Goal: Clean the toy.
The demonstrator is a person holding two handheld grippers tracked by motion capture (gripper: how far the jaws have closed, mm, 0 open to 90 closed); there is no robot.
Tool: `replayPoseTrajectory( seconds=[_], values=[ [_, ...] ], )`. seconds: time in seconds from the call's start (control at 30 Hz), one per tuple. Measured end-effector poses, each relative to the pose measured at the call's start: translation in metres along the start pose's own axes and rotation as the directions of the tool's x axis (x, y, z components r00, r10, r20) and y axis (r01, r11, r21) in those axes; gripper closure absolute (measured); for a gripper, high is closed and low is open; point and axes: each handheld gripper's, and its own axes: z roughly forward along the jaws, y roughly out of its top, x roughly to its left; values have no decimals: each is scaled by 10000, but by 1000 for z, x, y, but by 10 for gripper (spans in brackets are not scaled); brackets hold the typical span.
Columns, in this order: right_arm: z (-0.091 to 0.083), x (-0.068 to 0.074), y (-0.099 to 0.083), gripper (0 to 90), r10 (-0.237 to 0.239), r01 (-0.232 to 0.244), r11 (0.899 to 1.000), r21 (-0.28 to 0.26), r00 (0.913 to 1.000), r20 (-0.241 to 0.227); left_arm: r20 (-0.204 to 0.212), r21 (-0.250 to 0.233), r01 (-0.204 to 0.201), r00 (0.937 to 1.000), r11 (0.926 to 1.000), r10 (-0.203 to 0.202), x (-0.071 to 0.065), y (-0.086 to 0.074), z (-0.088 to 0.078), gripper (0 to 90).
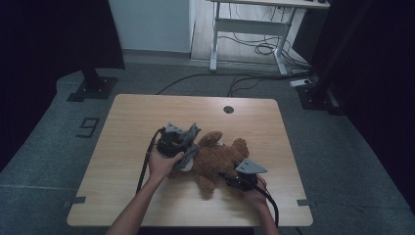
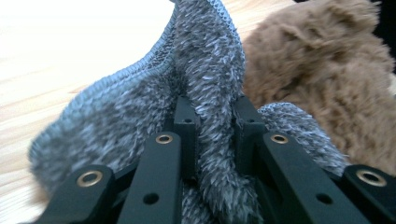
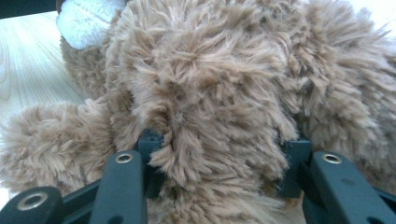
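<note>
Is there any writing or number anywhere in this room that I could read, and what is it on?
"9": a large figure marked in dark tape on the grey floor, left of the wooden table.
No other writing is legible: nothing readable on the brown teddy bear, the grey fuzzy cloth, or the black fingers.

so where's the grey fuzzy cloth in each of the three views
High view: the grey cloth lies left of centre, under the left gripper, against the teddy bear.
Left gripper view: it takes up the middle, a fold pinched between the black jaws.
Right gripper view: I can't make it out; the right gripper is clamped on brown fur.
Shared landmark: the teddy bear, also at the upper right of the left gripper view.
</note>
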Motion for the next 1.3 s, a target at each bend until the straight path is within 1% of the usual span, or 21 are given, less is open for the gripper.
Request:
replayPoseTrajectory(
  seconds=[0.03,0.2,0.23,0.33,0.4,0.47,0.5,0.53,0.57,0.67,0.8,0.83,0.9,1.0,1.03,1.07,1.17,1.2,1.23,1.27,1.3],
  values=[
    [0,0,0,500,13,-13,10000,-4,10000,6,-348,-6,-32,9994,10000,31,7,-3,-8,756],
    [0,0,0,500,64,-64,10000,-8,10000,-7,-694,-27,175,9974,9998,-176,22,-12,-17,756],
    [0,0,0,500,72,-72,10000,-9,10000,3,-863,-52,376,9955,9993,-379,30,-18,-19,756],
    [0,0,0,500,100,-100,10000,-4,9999,13,-944,-25,598,9937,9982,-598,38,-25,-20,757],
    [0,-1,0,500,135,-135,9999,-16,9999,-3,-1205,228,949,9885,9952,-915,51,-44,-18,759],
    [0,-1,-1,500,158,-158,9999,-37,9999,-3,-1285,355,958,9876,9948,-905,52,-48,-17,759],
    [0,-1,-1,500,200,-200,9998,-48,9998,0,-1480,905,711,9873,9934,-572,55,-65,-8,759],
    [0,-1,-1,500,200,-200,9998,-48,9998,0,-1480,905,711,9873,9934,-572,55,-65,-8,759],
    [0,-2,-1,500,255,-256,9997,-51,9997,-14,-1253,973,663,9907,9930,-538,54,-77,-1,761],
    [0,-2,-2,500,318,-318,9995,-83,9995,-14,-1230,810,593,9912,9949,-491,52,-81,1,763],
    [0,-3,-2,499,374,-375,9992,-148,9993,-24,-1252,988,550,9912,9936,-425,54,-71,-7,759],
    [0,-3,-3,498,369,-370,9992,-154,9993,-22,-1386,790,691,9887,9945,-577,56,-65,-14,759],
    [0,-2,-2,498,319,-320,9994,-156,9995,-17,-1508,460,657,9869,9968,-581,55,-55,-24,757],
    [0,-3,-2,498,313,-313,9994,-148,9995,-10,-1385,-162,374,9896,9992,-393,49,-31,-41,756],
    [0,-3,-2,498,300,-300,9995,-134,9995,2,-1301,-440,258,9910,9987,-313,44,-17,-46,757],
    [0,-3,-2,498,300,-300,9995,-134,9995,2,-1301,-440,258,9910,9987,-313,44,-17,-46,757],
    [0,-3,-2,496,269,-269,9995,-134,9996,-2,-917,-639,41,9957,9979,-99,27,9,-41,756],
    [0,-3,-2,496,259,-259,9996,-136,9997,-4,-917,-639,41,9957,9979,-99,27,9,-41,755],
    [0,-3,-2,495,260,-260,9996,-128,9997,-4,-739,-564,-107,9972,9984,65,17,17,-33,754],
    [0,-3,-2,495,260,-260,9996,-128,9997,-4,-739,-564,-107,9972,9984,65,17,17,-33,753],
    [0,-3,-2,494,215,-215,9997,-136,9998,-5,-629,-428,-181,9979,9989,154,11,21,-22,752]
  ],
)
